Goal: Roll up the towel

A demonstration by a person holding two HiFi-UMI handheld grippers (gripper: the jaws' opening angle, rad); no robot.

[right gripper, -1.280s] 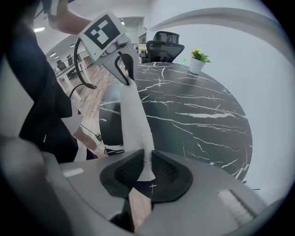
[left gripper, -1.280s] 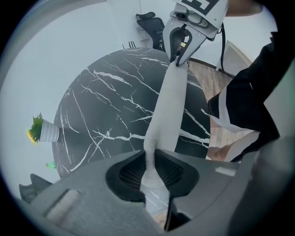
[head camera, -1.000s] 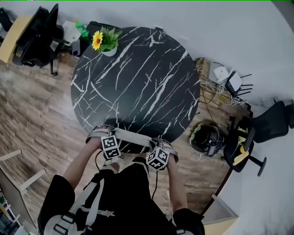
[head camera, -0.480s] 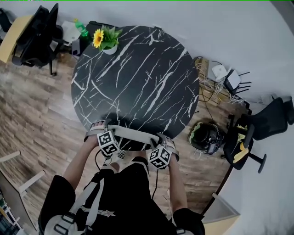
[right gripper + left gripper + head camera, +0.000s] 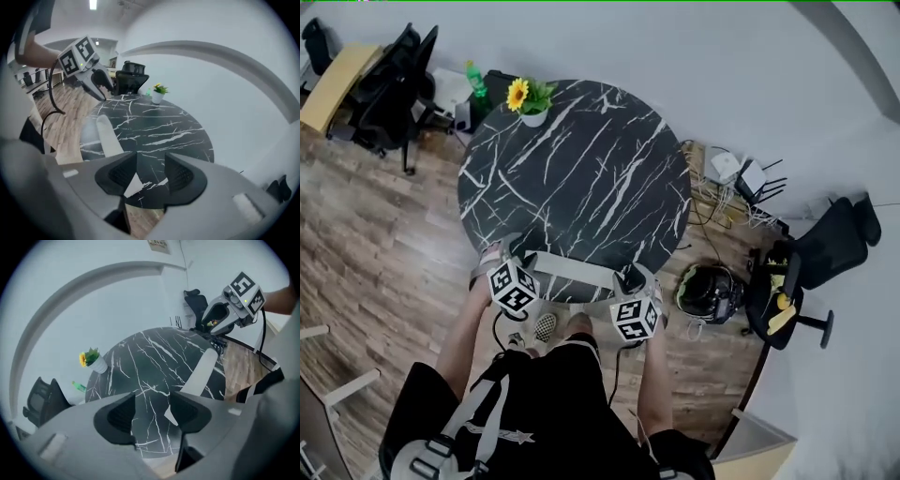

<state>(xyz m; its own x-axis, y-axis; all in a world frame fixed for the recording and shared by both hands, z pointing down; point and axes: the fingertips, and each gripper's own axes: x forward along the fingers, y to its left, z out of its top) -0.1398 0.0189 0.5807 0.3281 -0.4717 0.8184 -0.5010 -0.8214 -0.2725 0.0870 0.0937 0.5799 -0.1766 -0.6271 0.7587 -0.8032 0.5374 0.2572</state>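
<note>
Nearest is a person in a black top w/ grey straps [image 5: 502, 412], forearms out to both tools. The left tool [image 5: 494, 261] is held over the near-left edge of the round black white-veined marble worktop [image 5: 581, 178]. Its jaws are wide apart, have just been opening, and clamp nothing. The right tool [image 5: 634, 279] is over the near-right edge in the same state: jaws spread, just been opening, no grip.

Btw the two tools lies the pale grey towel [image 5: 574, 270], rolled into a long tube along the worktop's near rim, w/ one end under each tool. In each gripper view a corner of the roll shows low in the gap, but the pads aren't pressing on it.

The rest of the worktop is bare up to the far rim, where a sunflower in a small white pot [image 5: 528, 98] stands upright.

Beyond that, at far left, are a green bottle [image 5: 473, 77] and a black office chair [image 5: 389, 89] on the wood-plank floor [image 5: 375, 244]. At right, on the floor nr the wall, are a tangle of cables w/ white boxes [image 5: 736, 173] and a second black chair [image 5: 806, 272].
</note>
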